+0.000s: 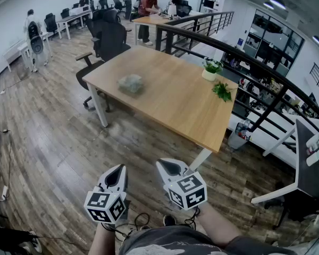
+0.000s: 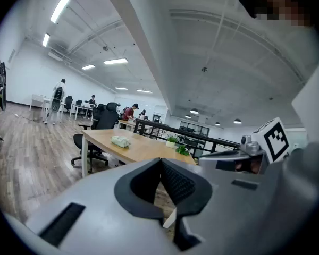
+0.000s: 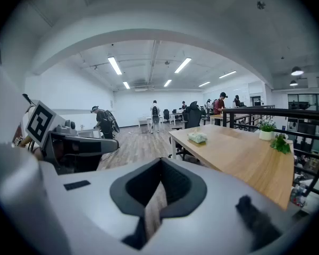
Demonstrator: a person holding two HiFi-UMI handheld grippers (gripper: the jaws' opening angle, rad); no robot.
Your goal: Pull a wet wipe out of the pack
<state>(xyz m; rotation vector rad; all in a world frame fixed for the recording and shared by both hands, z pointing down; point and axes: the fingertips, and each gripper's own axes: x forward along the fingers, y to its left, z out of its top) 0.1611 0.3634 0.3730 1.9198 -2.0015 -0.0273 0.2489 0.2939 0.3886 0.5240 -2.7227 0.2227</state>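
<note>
Open-plan office flooring surrounds a long wooden table [image 1: 170, 97]. The wet wipe pack [image 1: 131, 83] lies on the table at the upper centre of the head view, well apart from both tools. At the bottom of that view, the left gripper [image 1: 116, 170] and right gripper [image 1: 168, 167] are each fully closed on nothing. Closing in likely comes first; then 1 gripper should pin the pack while the other opens and pinches a wipe.

Pretty clearly a big open-plan office: long wooden desk [image 1: 170, 100] mid-frame with a black office chair [image 1: 107, 41] at its upper-left end, more desks [image 1: 74, 16] and people [image 1: 147, 7] along the top edge, strip lights [image 3: 115, 65] on the ceiling.
</note>
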